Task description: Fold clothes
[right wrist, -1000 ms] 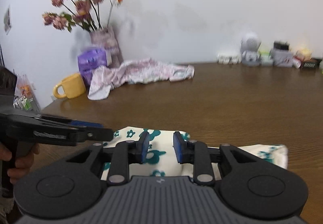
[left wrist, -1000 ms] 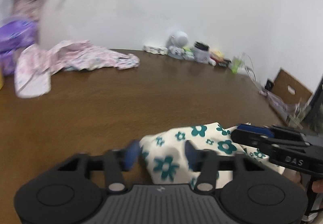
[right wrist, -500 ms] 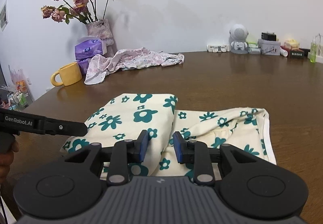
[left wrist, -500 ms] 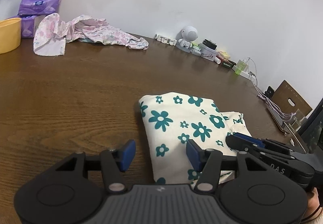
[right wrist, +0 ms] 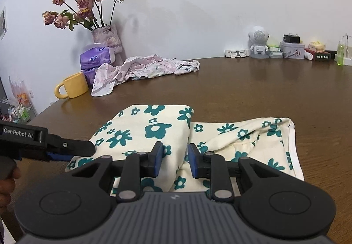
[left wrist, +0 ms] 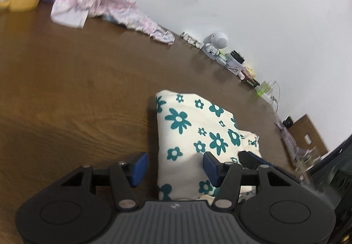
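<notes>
The left claw (left wrist: 173,167) hangs over the near left edge of the folded cloth (left wrist: 198,134), its jaws standing wide apart with nothing pressed between them. One blue pad sits over bare wood, the other over the fabric. The right claw (right wrist: 173,159) has its jaws set narrower, a clear gap between the pads, poised just over a raised crease in the cloth (right wrist: 154,132); whether the pads brush the fabric is hard to tell from this angle, but they do not pinch it.

The cloth is cream with teal flowers and lies on the brown wooden table (right wrist: 253,90), one half doubled over the other, a white hem showing at its right edge.

Farther back sit a crumpled pink garment (right wrist: 147,68), a yellow mug (right wrist: 73,85), purple tissue packs (right wrist: 95,58) and a vase of dried roses (right wrist: 105,37). A small white robot figure (right wrist: 259,45) stands by the wall.
</notes>
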Demonstrator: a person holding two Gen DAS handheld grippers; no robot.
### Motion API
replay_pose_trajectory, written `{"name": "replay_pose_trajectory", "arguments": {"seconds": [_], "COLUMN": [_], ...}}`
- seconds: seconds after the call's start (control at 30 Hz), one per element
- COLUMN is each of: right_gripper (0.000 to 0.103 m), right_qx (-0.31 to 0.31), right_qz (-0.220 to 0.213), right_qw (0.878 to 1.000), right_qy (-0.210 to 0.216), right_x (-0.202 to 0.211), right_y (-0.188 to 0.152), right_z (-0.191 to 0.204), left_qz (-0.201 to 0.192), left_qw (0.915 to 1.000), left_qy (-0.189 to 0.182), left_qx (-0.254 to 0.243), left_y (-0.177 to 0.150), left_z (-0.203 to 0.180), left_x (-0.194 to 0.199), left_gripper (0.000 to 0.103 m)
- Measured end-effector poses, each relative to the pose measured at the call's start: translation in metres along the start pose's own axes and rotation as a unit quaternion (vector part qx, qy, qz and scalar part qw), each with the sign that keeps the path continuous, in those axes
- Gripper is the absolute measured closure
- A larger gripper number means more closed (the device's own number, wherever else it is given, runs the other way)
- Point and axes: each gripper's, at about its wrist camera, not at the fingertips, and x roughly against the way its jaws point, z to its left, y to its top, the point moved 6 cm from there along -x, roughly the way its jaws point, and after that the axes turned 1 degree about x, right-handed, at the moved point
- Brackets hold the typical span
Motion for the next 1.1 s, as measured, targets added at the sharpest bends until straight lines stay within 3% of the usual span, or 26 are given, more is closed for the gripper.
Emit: {"name": "replay_pose_trajectory", "arguments": {"seconds": [0.23,0.5,0.77,0.93,1.1], "right_gripper": [0.078,0.078,0.078,0.078,0.078], "right_qx": [-0.018,-0.024,-0.038,-0.023,-0.026], "right_qz": [0.0,-0.004,-0.005,-0.001,0.003], "right_qw": [1.0,1.0,0.999,0.999,0.999], "right_qy": [0.002,0.001,0.023,0.035,0.048], "right_x": [0.0,0.001,0.003,0.004,0.005], "right_y": [-0.002,-0.004,-0.006,-0.006,-0.006], "right_z": [-0.003,-0.003,-0.008,-0.007,-0.009], "left_qz": [-0.05,-0.144,-0.185,-0.169,-0.176], "left_qw": [0.9976,0.984,0.9743,0.9744,0.977], "left_qy": [0.004,0.024,0.058,0.056,0.055], "left_qx": [0.048,0.102,0.114,0.138,0.108], "left_y": [-0.013,-0.032,-0.037,-0.032,-0.027], "left_z": [-0.001,-0.009,-0.016,-0.007,-0.016], "left_x": [0.001,0.003,0.003,0.001,0.008], "left_gripper": [0.049,0.048,0.048,0.066,0.075]}}
